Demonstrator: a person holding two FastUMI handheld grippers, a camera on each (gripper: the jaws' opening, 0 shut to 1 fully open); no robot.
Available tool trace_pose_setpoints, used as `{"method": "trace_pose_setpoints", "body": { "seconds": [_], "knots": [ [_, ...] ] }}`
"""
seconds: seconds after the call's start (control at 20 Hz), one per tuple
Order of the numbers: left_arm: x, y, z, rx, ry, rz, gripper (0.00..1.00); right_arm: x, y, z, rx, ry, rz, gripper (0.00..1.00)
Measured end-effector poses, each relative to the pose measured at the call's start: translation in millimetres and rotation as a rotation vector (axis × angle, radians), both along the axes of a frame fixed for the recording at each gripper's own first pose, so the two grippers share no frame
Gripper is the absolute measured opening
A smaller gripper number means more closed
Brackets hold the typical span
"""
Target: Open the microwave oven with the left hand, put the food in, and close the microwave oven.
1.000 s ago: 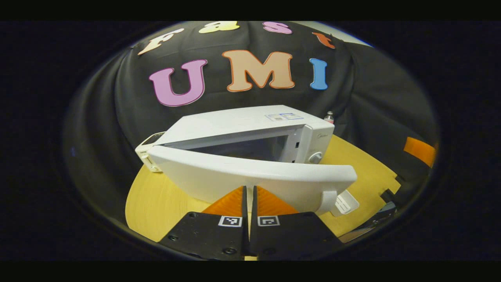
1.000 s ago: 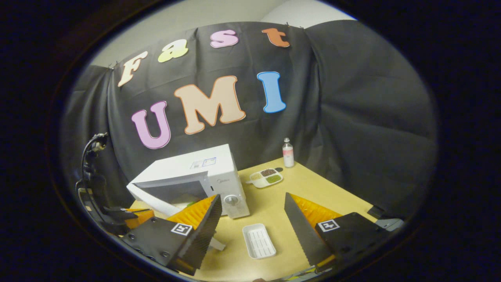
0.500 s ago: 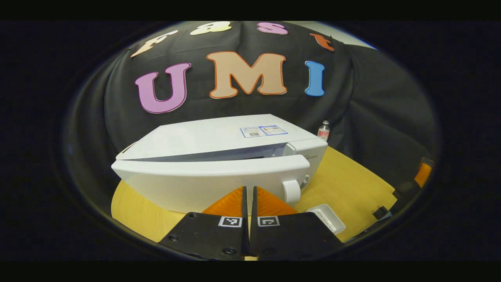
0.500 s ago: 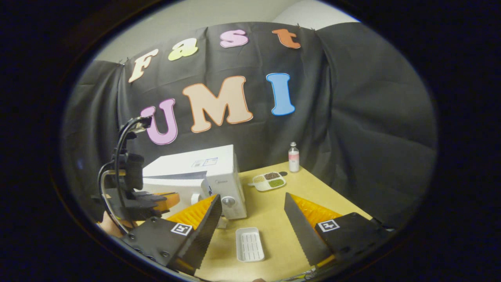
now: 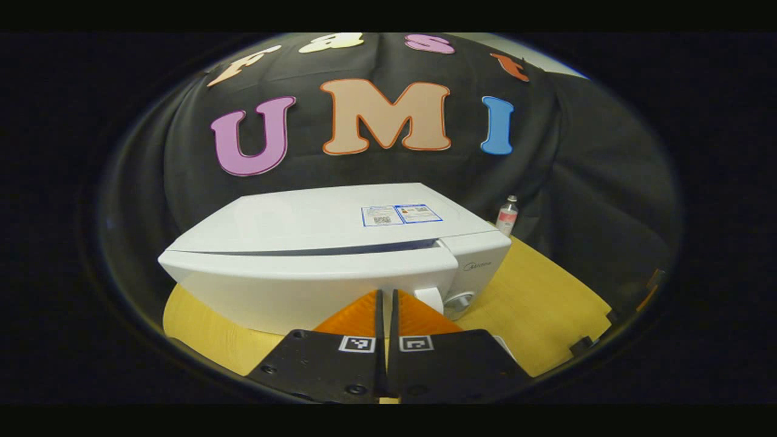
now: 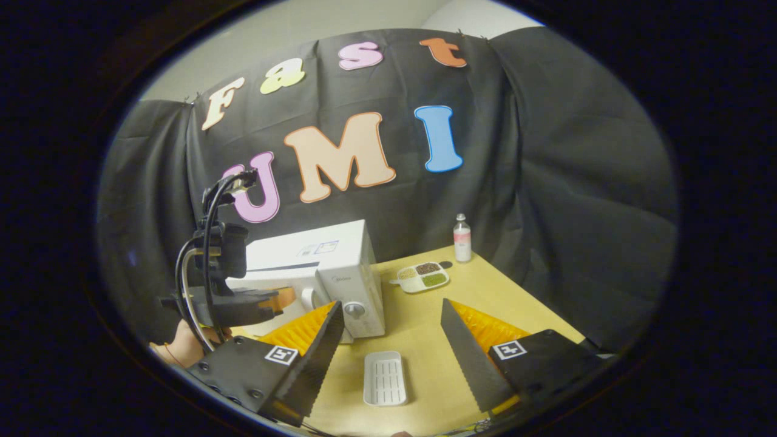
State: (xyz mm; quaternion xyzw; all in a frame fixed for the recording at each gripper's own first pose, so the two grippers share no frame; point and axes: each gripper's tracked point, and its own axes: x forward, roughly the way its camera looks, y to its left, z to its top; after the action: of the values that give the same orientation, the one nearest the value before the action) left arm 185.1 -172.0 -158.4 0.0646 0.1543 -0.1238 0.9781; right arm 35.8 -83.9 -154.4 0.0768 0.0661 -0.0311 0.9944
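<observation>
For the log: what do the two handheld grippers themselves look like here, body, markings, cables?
Both have black plates, each bearing a square black-and-white marker tag. The left gripper has flat wedge fingers; seen from the right gripper view, it carries a black upright mount with looping black cables. The right gripper has fingers with ribbed faces and saw-toothed edges.

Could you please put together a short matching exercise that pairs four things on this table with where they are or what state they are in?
Things:
1. microwave door
2. small bottle
3. white ridged tray
4. divided dish

Places or states:
A. lies empty on the table in front of the microwave oven
B. stands upright by the cloth wall at the back of the table
C. almost shut, with the closed left gripper against it
D. holds brown and green food, to the right of the microwave oven

Pairs: 1-C, 2-B, 3-A, 4-D
</observation>
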Motion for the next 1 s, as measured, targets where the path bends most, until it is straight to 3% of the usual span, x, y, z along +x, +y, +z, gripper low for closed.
{"method": "trace_pose_setpoints", "body": {
  "seconds": [0.65,1.0],
  "knots": [
    [-1,-6,5,-0.017,-0.080,0.050,0.00,8,-9,-11,0.097,0.025,-0.027,0.91],
    [3,-5,8,-0.033,-0.111,0.098,0.00,24,0,-25,0.050,0.088,0.002,0.92]
  ]
}}
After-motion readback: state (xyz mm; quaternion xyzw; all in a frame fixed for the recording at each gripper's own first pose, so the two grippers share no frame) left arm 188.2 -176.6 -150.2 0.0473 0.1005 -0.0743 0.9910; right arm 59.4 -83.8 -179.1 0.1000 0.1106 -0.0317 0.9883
